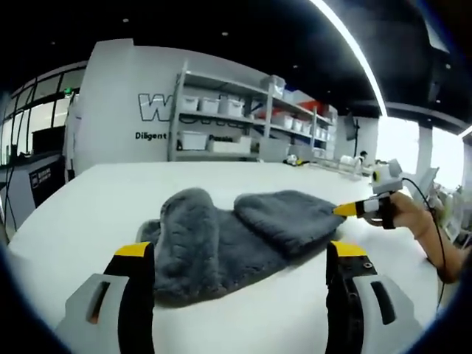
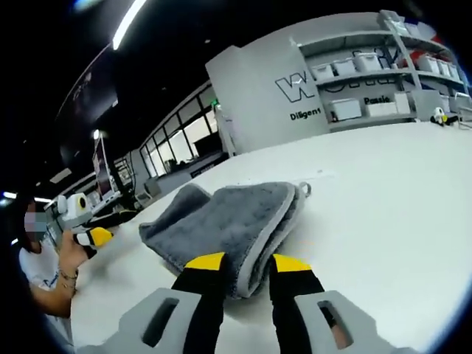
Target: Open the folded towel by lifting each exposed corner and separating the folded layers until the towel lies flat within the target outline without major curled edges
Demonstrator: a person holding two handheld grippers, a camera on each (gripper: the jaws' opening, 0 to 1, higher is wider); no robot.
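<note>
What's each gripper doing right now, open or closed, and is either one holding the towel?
Left gripper: open, fingers wide apart, holding nothing, short of the gray towel.
Right gripper: fingers closing around the towel's near edge; a firm grip cannot be told.

My left gripper (image 1: 240,258): grey jaw bodies, black fingers, yellow tips. My right gripper (image 2: 247,267): same, slotted housings. Beside the left gripper, a black cable; wristband (image 2: 68,276), white shirt (image 2: 40,271)
</note>
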